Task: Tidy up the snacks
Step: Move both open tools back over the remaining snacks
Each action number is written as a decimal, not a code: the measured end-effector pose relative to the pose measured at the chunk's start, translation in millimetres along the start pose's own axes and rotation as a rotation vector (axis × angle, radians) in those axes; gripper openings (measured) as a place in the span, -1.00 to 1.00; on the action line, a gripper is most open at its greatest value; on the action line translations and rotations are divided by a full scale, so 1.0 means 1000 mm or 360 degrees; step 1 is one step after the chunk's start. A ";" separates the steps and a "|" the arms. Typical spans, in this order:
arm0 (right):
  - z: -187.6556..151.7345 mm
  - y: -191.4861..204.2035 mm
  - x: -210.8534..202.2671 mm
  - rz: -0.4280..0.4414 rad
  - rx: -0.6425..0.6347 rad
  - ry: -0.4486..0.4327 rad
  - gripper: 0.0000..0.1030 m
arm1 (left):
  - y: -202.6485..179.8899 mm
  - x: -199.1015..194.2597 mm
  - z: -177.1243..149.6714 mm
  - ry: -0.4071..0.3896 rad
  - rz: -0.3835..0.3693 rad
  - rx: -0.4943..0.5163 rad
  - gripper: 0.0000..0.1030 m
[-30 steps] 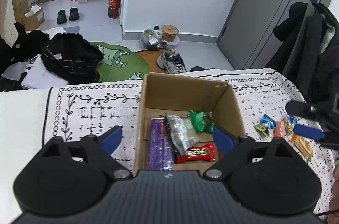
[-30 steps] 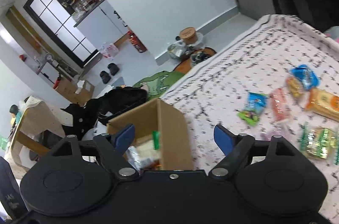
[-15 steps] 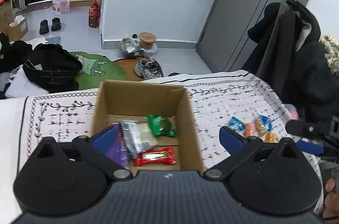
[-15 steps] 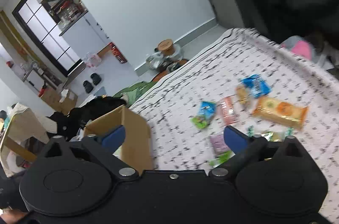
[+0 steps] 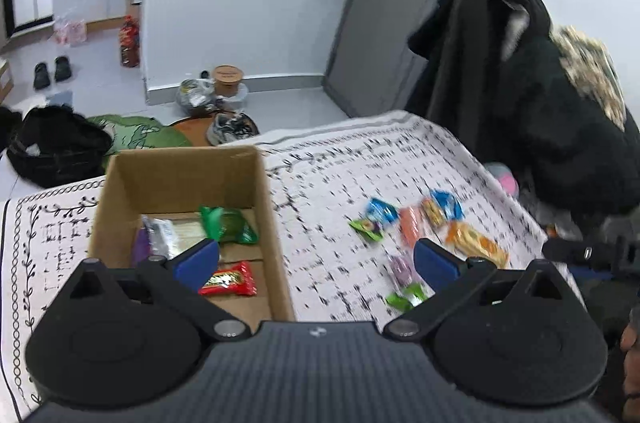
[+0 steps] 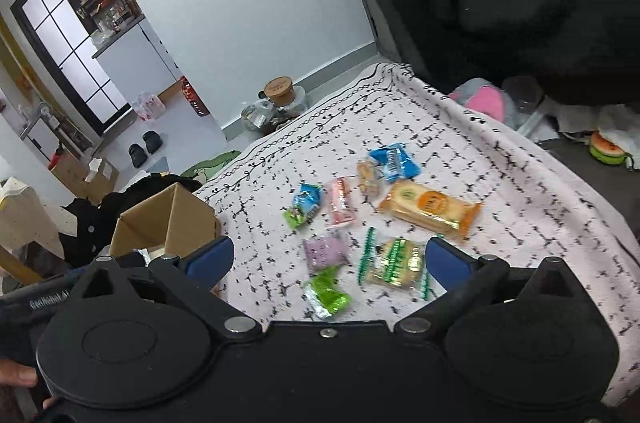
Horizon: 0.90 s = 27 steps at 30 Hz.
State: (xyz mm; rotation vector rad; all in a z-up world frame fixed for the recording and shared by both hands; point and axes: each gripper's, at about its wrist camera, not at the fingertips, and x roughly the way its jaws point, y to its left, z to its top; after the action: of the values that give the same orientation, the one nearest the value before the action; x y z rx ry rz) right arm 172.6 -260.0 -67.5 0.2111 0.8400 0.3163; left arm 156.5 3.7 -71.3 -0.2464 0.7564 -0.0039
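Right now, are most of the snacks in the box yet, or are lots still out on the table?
Partly done. The cardboard box already holds a few packets, among them a red bar and a green packet. Nothing is in hand: the left gripper and the right gripper both have open, empty jaws. About eight snacks still lie on the tablecloth, including the orange packet.

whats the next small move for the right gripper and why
Probably lower the open right gripper onto the green-striped cracker pack just ahead of it. Both grippers are empty, several snacks lie loose on the tablecloth, and the cardboard box already holds some.
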 end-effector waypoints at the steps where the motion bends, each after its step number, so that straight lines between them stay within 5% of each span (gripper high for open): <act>1: 0.000 -0.002 -0.002 -0.0011 -0.0016 0.0003 1.00 | -0.004 0.001 -0.003 0.0018 -0.0008 0.0021 1.00; 27: -0.004 -0.053 -0.003 -0.0192 0.0084 0.0045 0.75 | -0.082 0.067 -0.012 0.0238 -0.0184 0.0183 0.95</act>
State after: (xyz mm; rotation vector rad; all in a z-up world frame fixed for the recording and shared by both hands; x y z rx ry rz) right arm 177.5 -310.0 -84.0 0.2048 0.8859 0.1847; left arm 204.0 -84.8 -107.0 -0.1812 0.8868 -0.1762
